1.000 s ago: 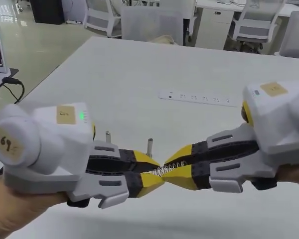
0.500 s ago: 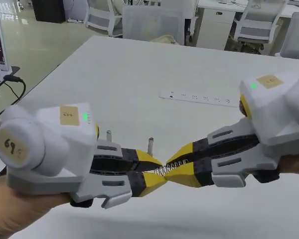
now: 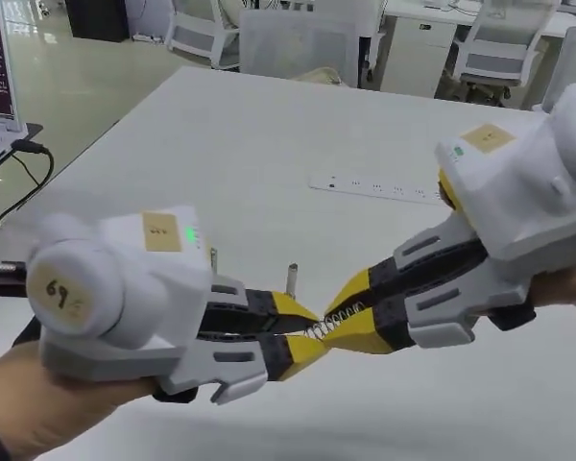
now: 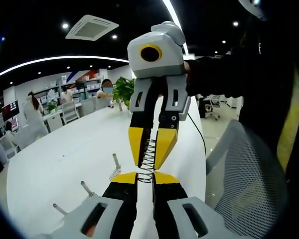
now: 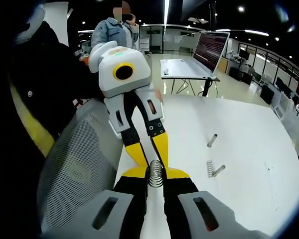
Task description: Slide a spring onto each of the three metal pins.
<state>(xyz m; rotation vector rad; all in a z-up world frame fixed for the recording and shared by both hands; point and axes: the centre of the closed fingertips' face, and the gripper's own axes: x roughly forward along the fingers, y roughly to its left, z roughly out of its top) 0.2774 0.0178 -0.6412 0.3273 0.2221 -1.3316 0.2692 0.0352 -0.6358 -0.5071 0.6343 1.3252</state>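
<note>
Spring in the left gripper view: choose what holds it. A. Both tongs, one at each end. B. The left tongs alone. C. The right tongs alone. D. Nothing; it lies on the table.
A: the spring runs from the closed left tongs to the closed right tongs, clear of the table.

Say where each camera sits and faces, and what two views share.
Head view: head-mounted, looking down at the left gripper and right gripper over the table; a hand shows.
Left gripper view: on the left gripper, facing the right gripper; dark sleeve at right.
Right gripper view: on the right gripper, facing the left gripper; dark clothing at left.
Both gripper views share the spring.
</note>
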